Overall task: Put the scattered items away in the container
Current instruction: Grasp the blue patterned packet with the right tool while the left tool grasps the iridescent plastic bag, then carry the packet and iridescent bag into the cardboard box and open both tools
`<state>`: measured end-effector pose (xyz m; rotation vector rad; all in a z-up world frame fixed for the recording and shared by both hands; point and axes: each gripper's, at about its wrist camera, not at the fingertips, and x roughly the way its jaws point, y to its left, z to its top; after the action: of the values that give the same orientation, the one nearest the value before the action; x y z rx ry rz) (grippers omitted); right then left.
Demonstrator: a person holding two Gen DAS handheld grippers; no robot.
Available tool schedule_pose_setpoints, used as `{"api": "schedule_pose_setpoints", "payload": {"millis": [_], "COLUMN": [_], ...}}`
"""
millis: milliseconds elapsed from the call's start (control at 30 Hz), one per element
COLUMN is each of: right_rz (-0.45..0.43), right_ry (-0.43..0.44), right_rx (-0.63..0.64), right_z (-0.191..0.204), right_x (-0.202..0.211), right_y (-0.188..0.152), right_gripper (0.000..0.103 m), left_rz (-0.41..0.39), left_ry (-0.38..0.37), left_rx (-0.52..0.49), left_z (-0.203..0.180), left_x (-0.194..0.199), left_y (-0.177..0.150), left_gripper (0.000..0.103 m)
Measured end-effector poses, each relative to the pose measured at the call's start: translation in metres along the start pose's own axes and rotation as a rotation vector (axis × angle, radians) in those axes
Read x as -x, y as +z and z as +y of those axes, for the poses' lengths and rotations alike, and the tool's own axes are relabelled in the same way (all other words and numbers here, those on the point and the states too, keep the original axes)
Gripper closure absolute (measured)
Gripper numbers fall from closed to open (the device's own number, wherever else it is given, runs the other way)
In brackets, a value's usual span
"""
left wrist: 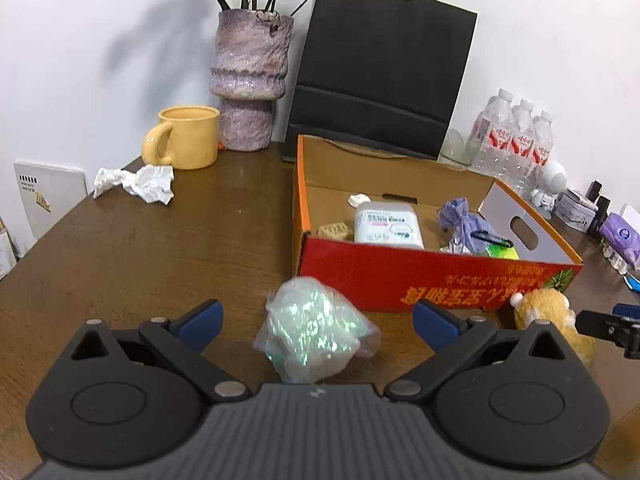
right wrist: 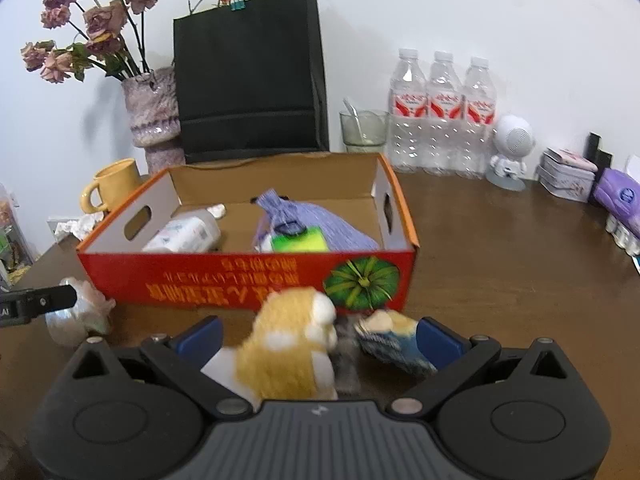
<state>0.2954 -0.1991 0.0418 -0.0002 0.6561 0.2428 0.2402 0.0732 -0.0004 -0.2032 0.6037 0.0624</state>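
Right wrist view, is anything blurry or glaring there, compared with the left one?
Right wrist view: the plush toy between the open tool's fingers is smeared with blur; the box stays fairly sharp. Left wrist view: sharper overall, with iridescent glare on the plastic-wrapped bundle.

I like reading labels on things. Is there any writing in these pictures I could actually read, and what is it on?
None of it reads clearly.
Red cardboard box: large yellow characters, upside down, too distorted to quote.
White bottle inside the box: printed label, too small.
Water bottles: red labels, blurred.
Purple pack: round logo, unreadable.
White board by the wall: dark marks, too small.
Small tin: print too small.
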Motion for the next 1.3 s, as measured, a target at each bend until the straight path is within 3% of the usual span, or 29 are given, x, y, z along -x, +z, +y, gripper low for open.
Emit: {"api": "schedule_pose_setpoints", "payload": {"millis": [433, 833, 900, 967, 1033, 1067, 1100, 1133, 1167, 1300], "right_rz": [-0.018, 0.029, 0.041, 0.06, 0.062, 0.059, 0.052, 0.043, 0.041, 0.035], "right_ry": [-0.061, -0.071, -0.062, -0.044, -0.02, -0.019, -0.02, -0.013, 0.002, 0.007], "right_rx": [-0.084, -0.055, -0.045, -0.043, -0.061, -0.059, -0.056, -0.06, -0.069, -0.079], "right_z": [-0.042, -0.06, -0.058, -0.057, -0.06, -0.061, -0.061, -0.061, -0.062, -0.062], "right_x": [0.014, -0.03, -0.039, -0.046, -0.048, -0.046, -0.045, -0.042, -0.04, -0.036], "right_y": [-0.012, -0.006, -0.007, -0.009, -0.01, -0.011, -0.011, -0.012, -0.012, -0.014], "right_gripper": [0.002, 0.018, 0.027, 0.043, 0.048, 0.062, 0.069, 0.089, 0.098, 0.099], "left_rz": [0.013, 0.02, 0.029, 0.034, 0.047, 0.049, 0.045, 0.038, 0.035, 0.024], "left_ry": [0.007, 0.048, 0.051, 0.057, 0.049, 0.04, 0.038, 0.037, 0.032, 0.014], "left_rx": [0.02, 0.026, 0.013, -0.001, -0.004, 0.002, 0.001, -0.005, -0.005, -0.001], "left_z": [-0.001, -0.008, -0.009, -0.01, -0.008, -0.006, -0.005, -0.005, -0.004, -0.002], "left_x": [-0.003, -0.028, -0.034, -0.039, -0.042, -0.043, -0.042, -0.041, -0.039, -0.034], "left_y": [-0.01, -0.008, -0.008, -0.011, -0.012, -0.014, -0.014, -0.015, -0.015, -0.017], "left_gripper": [0.0, 0.0, 0.005, 0.017, 0.029, 0.038, 0.042, 0.05, 0.053, 0.062]}}
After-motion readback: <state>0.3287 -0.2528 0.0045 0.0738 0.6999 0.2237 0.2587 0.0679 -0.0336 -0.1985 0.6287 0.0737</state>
